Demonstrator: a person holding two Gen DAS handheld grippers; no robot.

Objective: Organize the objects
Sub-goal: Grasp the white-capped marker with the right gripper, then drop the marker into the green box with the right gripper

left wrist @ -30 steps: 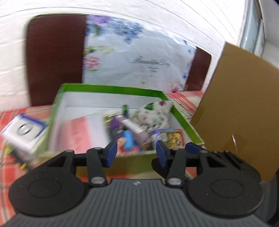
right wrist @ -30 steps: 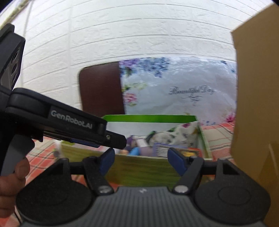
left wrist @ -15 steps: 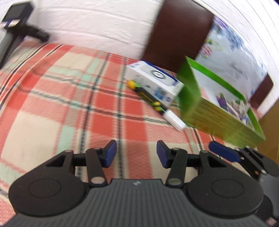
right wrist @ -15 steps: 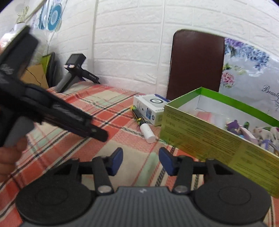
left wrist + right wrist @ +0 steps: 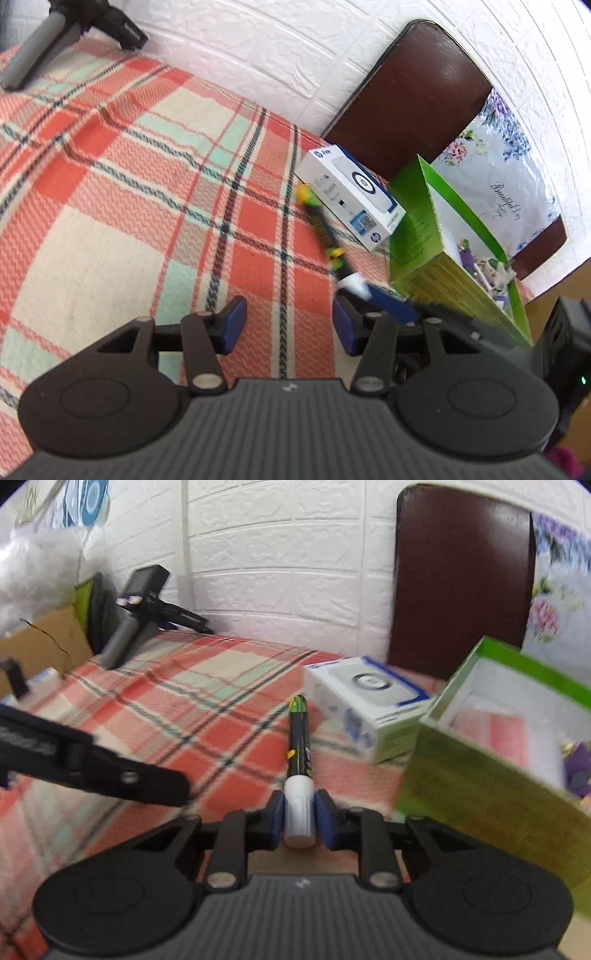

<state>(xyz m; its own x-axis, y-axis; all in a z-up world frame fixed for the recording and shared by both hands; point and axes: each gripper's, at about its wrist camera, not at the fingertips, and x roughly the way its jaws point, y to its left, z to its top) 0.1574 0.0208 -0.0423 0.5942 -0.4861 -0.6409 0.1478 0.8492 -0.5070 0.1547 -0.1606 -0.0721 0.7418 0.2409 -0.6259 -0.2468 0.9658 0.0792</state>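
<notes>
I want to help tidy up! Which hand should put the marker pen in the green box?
Right. The right hand-held gripper is already shut on the white cap of the black marker pen, beside the open green cardboard box. The left hand-held gripper is opening over bare plaid cloth, holding nothing.

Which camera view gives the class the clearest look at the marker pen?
The right wrist view: the marker pen runs up the middle, its white cap clamped by the right gripper. The left wrist view shows it smaller, beside the white box, its cap partly hidden.
</notes>
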